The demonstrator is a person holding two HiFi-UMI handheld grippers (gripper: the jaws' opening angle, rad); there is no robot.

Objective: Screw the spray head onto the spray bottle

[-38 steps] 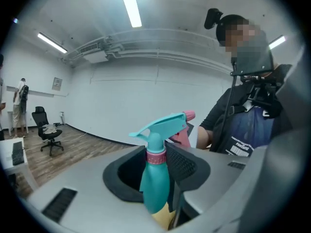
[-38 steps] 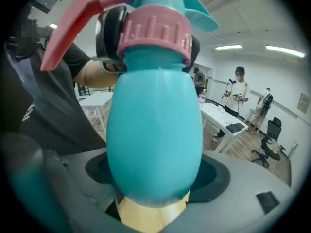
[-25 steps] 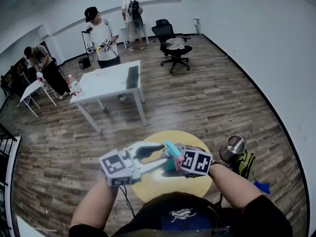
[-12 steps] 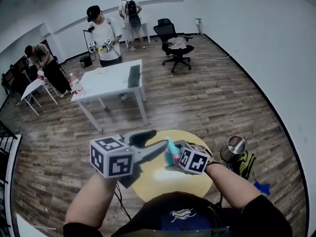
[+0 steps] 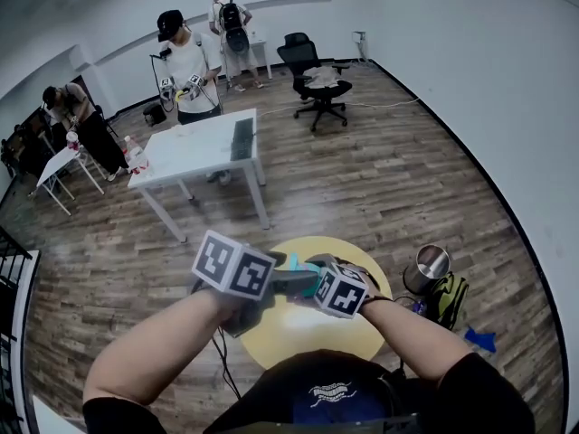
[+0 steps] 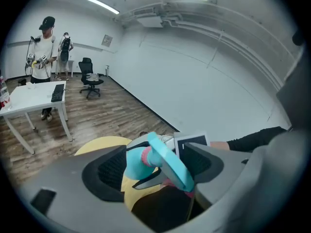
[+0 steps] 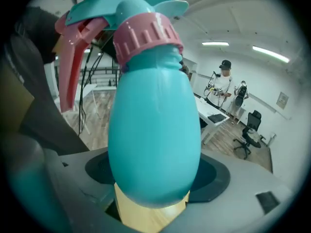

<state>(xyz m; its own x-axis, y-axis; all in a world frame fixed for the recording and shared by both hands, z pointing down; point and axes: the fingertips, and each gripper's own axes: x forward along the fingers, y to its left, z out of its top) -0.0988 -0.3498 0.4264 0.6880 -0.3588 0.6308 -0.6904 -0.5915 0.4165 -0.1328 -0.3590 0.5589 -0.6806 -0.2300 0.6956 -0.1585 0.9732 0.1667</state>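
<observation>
spray bottle (image 7: 154,130) – smooth plastic w/ ribbed collar (image 7: 146,35); floor (image 5: 380,188) – wood planks.

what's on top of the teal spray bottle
A pink collar with the teal spray head and pink trigger sits on the spray bottle. The neck is hidden under the collar.

Above the round yellow table (image 5: 289,328): left gripper (image 5: 291,274) and right gripper (image 5: 318,268) meeting on a teal plastic spray bottle (image 5: 310,285), left jaws just opened wider about its top. Right of that table, a shiny steel cup (image 5: 427,268) on the wooden floor (image 5: 380,197).
</observation>
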